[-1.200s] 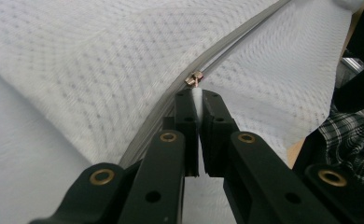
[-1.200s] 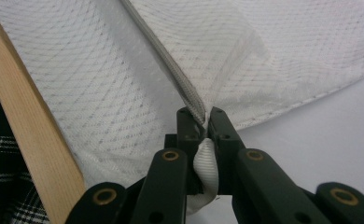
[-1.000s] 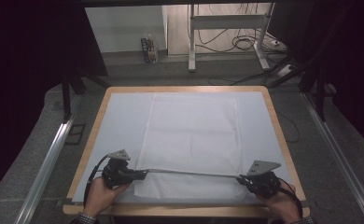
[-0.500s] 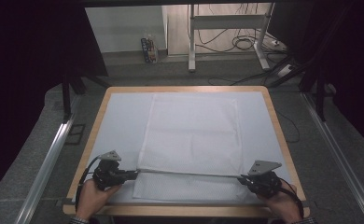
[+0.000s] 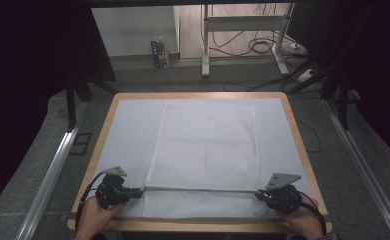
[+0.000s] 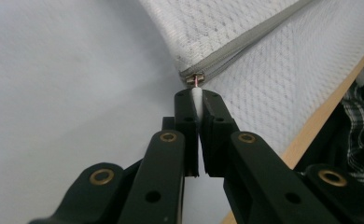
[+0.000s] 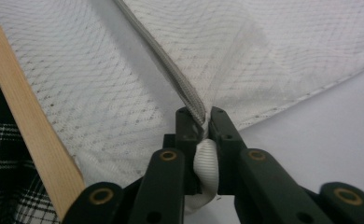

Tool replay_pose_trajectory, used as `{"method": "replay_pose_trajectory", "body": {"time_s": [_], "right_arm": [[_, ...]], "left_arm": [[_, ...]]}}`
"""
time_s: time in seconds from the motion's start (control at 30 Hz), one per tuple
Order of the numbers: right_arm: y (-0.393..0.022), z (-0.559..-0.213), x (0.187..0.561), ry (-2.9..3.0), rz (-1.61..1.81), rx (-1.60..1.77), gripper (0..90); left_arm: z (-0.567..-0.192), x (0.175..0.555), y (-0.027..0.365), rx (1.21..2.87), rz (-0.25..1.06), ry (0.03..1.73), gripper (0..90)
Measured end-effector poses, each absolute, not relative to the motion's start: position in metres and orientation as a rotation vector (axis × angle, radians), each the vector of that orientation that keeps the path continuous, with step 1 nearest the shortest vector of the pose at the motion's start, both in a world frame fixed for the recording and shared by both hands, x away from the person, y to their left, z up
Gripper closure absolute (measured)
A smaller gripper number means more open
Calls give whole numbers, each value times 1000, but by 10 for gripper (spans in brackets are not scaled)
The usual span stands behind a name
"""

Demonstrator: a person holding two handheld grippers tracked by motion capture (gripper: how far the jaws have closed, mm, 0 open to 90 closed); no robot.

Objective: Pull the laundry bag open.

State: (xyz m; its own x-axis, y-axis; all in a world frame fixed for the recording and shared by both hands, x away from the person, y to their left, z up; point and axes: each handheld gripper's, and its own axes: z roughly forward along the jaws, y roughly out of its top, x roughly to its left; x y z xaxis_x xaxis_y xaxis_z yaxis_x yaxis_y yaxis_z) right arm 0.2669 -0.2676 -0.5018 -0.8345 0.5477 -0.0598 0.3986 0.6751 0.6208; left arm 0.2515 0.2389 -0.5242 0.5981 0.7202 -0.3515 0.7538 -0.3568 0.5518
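Observation:
A white mesh zip bag (image 5: 205, 145) lies flat on the white-covered table (image 5: 128, 130), its grey zipper (image 5: 198, 189) running along the near side. My left gripper (image 5: 139, 190) is at the zipper's left end, shut on the small white pull tab (image 6: 197, 95) just behind the metal slider (image 6: 195, 79). At the zipper's right end, my right gripper (image 5: 258, 193) holds the bag. There its jaws (image 7: 202, 119) pinch the zipper end (image 7: 194, 105) and a bunched white ribbed tab (image 7: 204, 161). These jaws have just been opening slightly, with the fabric still between them.
The table's wooden rim (image 5: 303, 150) frames the white cover, and its near edge runs close by both hands (image 7: 26, 116). Metal rails (image 5: 48, 175) flank the table on both sides. A stand's legs (image 5: 205, 45) and cables (image 5: 263, 47) are on the floor behind.
My left gripper has slid a little to the left and toward the near edge, taking the zipper's pull with it. The right gripper has stayed in place.

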Motion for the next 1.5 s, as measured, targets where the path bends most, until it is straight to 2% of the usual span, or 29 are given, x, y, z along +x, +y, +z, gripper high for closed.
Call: {"method": "replay_pose_trajectory", "body": {"time_s": [0.13, 0.33, 0.47, 0.77, 0.87, 1.0, 1.27, 1.5], "right_arm": [[-267, -504, 266, 2655, 869, 768, 636], [-273, -505, 262, 2646, 837, 793, 444], [-280, -507, 258, 2648, 816, 810, 395], [-288, -506, 254, 2632, 830, 849, 373], [-284, -506, 255, 2624, 838, 841, 330], [-284, -505, 256, 2596, 865, 852, 260], [-284, -499, 257, 2531, 941, 868, 152], [-283, -493, 255, 2507, 969, 850, 67]], "left_arm": [[-526, 250, 237, 2152, -50, 1175, 868], [-527, 249, 235, 2184, -32, 1171, 865], [-528, 248, 235, 2184, -28, 1180, 864], [-528, 243, 229, 2221, 39, 1157, 841], [-527, 243, 225, 2217, 77, 1139, 757], [-526, 241, 221, 2226, 163, 1102, 584], [-517, 234, 219, 2198, 318, 1050, 303], [-508, 223, 224, 2134, 375, 1079, 123]]}}
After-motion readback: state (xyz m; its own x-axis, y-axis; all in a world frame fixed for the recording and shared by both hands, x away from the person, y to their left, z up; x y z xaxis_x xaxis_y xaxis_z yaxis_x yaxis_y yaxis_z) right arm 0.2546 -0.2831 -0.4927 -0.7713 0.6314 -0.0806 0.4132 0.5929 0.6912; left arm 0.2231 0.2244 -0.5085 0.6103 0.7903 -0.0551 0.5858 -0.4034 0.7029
